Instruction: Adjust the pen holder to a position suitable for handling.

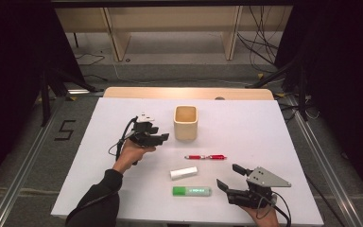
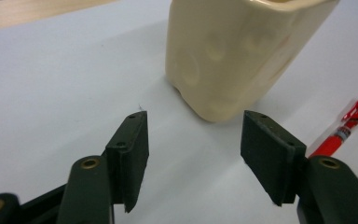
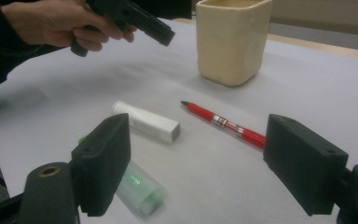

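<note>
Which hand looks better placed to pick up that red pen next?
Probably the right gripper: it sits close to the red pen, jaws open toward it. The left gripper, open too, points at the cream cup.

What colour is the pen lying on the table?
Red pen, with a black tip; the right gripper view shows it best.

Cream ceramic cup (image 1: 185,123): square-sided with rounded corners, dimpled walls, upright, mouth open upward, at the table's far centre. Red pen (image 1: 205,157): lying flat, just in front of the cup, apart from it.
</note>
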`<state>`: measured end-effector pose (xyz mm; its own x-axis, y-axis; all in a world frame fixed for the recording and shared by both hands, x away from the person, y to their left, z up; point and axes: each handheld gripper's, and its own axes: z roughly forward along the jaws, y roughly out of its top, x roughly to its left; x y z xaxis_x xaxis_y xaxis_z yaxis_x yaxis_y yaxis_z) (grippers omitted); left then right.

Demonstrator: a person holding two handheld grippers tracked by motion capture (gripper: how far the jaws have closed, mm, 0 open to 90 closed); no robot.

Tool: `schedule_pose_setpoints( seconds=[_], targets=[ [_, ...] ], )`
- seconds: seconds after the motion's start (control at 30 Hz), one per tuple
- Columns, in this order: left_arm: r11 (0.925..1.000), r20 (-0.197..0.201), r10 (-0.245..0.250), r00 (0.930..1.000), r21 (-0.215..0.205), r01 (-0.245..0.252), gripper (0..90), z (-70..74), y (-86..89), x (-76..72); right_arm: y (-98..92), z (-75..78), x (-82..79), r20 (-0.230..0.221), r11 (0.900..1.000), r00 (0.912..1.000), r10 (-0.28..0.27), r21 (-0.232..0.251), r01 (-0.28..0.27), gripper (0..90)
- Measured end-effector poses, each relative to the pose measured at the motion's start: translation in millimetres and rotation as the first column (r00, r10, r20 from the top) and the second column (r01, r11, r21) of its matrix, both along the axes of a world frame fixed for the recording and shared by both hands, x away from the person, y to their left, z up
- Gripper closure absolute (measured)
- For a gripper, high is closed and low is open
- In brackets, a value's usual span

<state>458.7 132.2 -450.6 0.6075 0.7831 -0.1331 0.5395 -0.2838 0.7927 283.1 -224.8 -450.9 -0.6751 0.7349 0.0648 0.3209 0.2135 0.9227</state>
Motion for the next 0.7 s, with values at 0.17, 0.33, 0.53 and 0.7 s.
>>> schedule_pose_setpoints(
  seconds=[0.17,0.33,0.53,0.7],
  targets=[
    [0.9983,-0.023,-0.056,0.9982,0.013,0.056,37.2,1.4,3.9,-13.2,0.9,-0.5,0.3,0.0,1.0,1.0,0.001,-0.004,-0.001,23.9],
    [0.9929,-0.024,-0.101,0.9946,0.061,0.102,33.4,1.6,-2.5,-23.0,0.8,-0.3,0.0,0.0,1.0,1.0,0.004,-0.004,-0.004,23.9],
    [0.9864,-0.041,-0.144,0.9888,0.075,0.146,30.6,6.2,-7.5,-31.5,0.8,0.0,-0.5,0.003,1.0,1.0,0.005,-0.007,-0.005,23.9],
    [0.981,-0.047,-0.171,0.9842,0.084,0.174,29.5,10.2,-11.2,-38.2,0.2,0.1,-0.4,0.004,1.0,1.0,0.008,-0.003,-0.008,23.9]
  ],
)
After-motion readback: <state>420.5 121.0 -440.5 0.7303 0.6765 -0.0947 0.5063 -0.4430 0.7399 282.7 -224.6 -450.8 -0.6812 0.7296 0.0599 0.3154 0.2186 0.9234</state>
